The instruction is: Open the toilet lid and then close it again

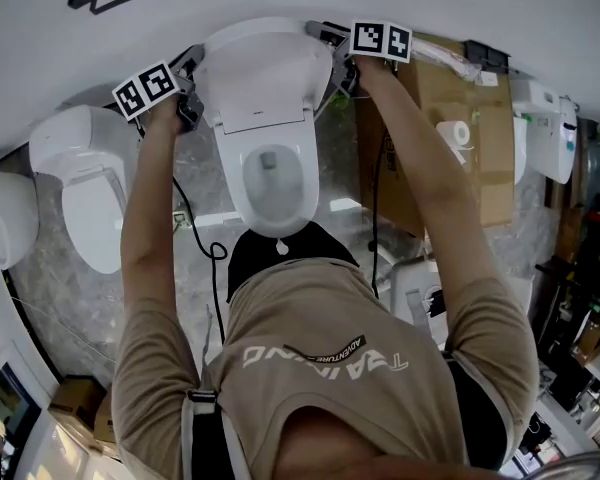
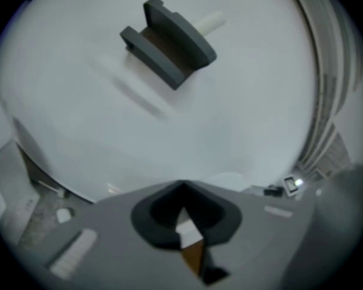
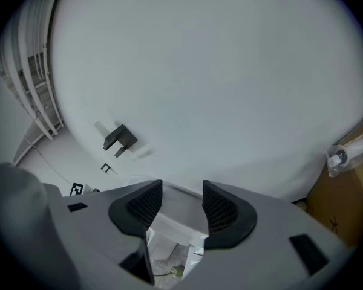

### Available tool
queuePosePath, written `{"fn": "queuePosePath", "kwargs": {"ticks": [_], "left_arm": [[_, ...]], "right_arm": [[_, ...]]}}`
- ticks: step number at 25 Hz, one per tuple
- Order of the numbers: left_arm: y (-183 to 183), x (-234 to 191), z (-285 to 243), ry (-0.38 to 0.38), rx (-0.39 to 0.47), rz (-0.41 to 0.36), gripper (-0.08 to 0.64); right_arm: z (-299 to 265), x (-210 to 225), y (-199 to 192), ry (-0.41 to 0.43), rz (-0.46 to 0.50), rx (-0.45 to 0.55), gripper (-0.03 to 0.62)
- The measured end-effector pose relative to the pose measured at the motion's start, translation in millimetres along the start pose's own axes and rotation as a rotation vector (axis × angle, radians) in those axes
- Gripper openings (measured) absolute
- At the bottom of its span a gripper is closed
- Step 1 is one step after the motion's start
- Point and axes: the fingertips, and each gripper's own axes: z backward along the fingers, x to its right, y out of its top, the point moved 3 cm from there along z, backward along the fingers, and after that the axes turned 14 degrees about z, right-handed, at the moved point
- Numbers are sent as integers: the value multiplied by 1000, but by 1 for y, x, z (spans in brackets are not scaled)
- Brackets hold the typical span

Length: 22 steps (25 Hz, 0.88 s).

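Toilets (image 1: 275, 183) three, middle one's lid (image 1: 260, 68) raised. Claws two: left claw (image 2: 181, 222) closed, right claw (image 3: 176, 207) open.

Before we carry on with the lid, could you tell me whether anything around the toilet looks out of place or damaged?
Nothing looks spilled or broken. The toilet lid stands raised and the toilet bowl looks clean. Only a black cable loops loose beside the bowl.
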Motion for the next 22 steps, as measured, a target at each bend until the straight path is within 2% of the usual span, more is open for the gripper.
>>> {"fn": "queuePosePath", "kwargs": {"ticks": [2,3,6,8,10,12,18,22], "left_arm": [[3,-5,-2,85,10,-31,5],[5,-4,-1,89,18,-42,5],[12,6,9,39,65,-39,5],[14,14,17,28,83,-60,5],[14,23,25,18,80,-109,5],[9,33,33,4,65,-168,5],[-14,61,53,-11,48,-312,5],[-47,79,71,-10,25,-426,5]], "right_arm": [[2,0,1,-4,19,-9,193],[3,-1,1,-15,41,-16,193],[10,-5,1,-95,168,-45,181],[21,-9,4,-146,269,-46,134],[36,-14,8,-168,308,-16,59],[47,-19,8,-174,306,14,19],[66,-39,-17,-147,392,1,14],[79,-63,-49,-144,519,-53,14]]}}
